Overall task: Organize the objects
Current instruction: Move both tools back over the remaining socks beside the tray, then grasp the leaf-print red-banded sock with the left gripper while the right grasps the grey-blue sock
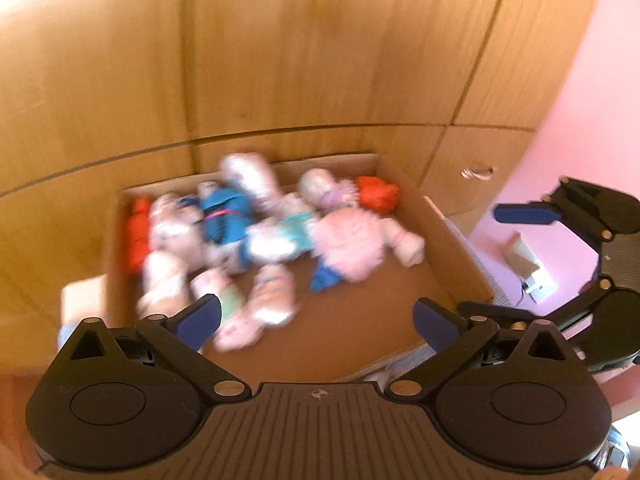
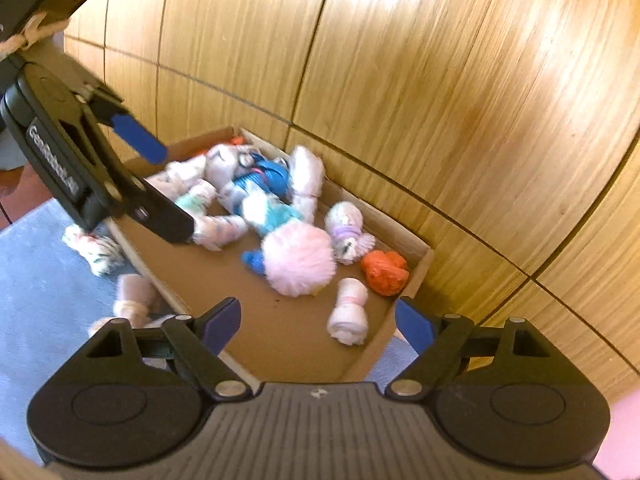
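An open cardboard box [image 1: 456, 248] [image 2: 280, 340] stands against wooden panels and holds several rolled cloth bundles. Among them are a fluffy pink one [image 1: 352, 240] [image 2: 298, 260], an orange one [image 1: 376, 194] [image 2: 384, 272], a blue one [image 1: 224, 216] [image 2: 264, 178] and a white roll [image 2: 348, 312]. My left gripper [image 1: 318, 322] [image 2: 160, 184] hovers over the box's near-left side, open with nothing between its fingers. My right gripper [image 2: 319, 325] [image 1: 508, 262] hangs over the box's right end, also open and empty. The left wrist view is blurred.
Two more cloth rolls [image 2: 96, 250] [image 2: 134, 294] lie outside the box on blue-grey carpet [image 2: 40, 300]. Wooden cupboard doors [image 1: 280, 60] rise behind the box, one with a handle [image 1: 478, 172]. A pink wall [image 1: 592, 120] and a small carton [image 1: 524, 260] are to the right.
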Available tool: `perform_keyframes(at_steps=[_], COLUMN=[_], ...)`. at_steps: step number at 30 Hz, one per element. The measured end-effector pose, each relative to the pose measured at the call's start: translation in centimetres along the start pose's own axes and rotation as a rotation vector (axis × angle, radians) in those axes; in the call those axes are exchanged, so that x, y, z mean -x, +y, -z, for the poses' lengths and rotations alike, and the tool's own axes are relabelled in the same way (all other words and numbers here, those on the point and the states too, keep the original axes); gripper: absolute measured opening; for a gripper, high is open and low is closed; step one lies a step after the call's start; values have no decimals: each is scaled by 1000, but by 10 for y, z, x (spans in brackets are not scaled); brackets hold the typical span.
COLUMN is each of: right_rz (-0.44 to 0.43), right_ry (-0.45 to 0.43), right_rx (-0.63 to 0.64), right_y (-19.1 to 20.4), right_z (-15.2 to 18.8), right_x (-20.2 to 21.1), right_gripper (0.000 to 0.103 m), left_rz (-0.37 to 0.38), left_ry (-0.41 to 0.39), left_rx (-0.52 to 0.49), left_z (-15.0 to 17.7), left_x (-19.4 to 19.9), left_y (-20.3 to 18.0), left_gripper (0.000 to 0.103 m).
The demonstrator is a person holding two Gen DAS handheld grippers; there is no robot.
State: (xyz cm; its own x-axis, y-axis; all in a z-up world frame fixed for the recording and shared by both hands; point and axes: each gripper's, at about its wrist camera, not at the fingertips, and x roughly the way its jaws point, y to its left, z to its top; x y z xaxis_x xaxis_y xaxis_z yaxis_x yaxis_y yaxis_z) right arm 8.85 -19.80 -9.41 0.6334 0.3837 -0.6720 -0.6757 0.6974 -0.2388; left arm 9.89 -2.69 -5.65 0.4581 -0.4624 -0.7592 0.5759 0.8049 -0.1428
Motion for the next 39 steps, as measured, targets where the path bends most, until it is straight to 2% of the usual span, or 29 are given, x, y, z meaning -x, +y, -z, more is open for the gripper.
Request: perform_keyframes(at_steps=[4, 9, 13, 18, 22, 29, 31, 33, 37, 39], right_rz=[-23, -35, -33, -3, -22, -104, -138, -184, -253, -266], right_ry=[-53, -102, -117, -100, -83, -59, -47, -40, -41, -45], right_rx=[-41, -112, -203, -255, -274, -293, -298, -334, -414, -437], right_y=[17, 34, 43, 50, 54, 56, 57, 56, 54, 54], right_z=[14, 37, 48, 59, 65, 65, 66, 68, 72, 73], right_x=[13, 18, 14, 6, -2, -13, -16, -19, -23, -22], right_gripper=[83, 82, 74, 65, 64, 62, 57, 50, 36, 35], left_rz=[-57, -151, -179, -177, -177, -177, -185, -187, -195, -176], left_ry=[-65, -91, -98, -116, -112, -80, -92, -100, -110, -112], left_rx=[55, 174, 257, 244, 234, 222, 206, 196, 148, 131], left_z=[39, 96, 122, 124, 119, 117, 118, 119, 121, 123], left_x=[25, 33, 26, 13, 1, -28, -29, -28, -24, -20], left_y=[26, 54, 62, 50, 48, 43, 42, 43, 40, 40], left_gripper=[102, 102, 102, 102, 102, 102, 101, 98, 79, 75])
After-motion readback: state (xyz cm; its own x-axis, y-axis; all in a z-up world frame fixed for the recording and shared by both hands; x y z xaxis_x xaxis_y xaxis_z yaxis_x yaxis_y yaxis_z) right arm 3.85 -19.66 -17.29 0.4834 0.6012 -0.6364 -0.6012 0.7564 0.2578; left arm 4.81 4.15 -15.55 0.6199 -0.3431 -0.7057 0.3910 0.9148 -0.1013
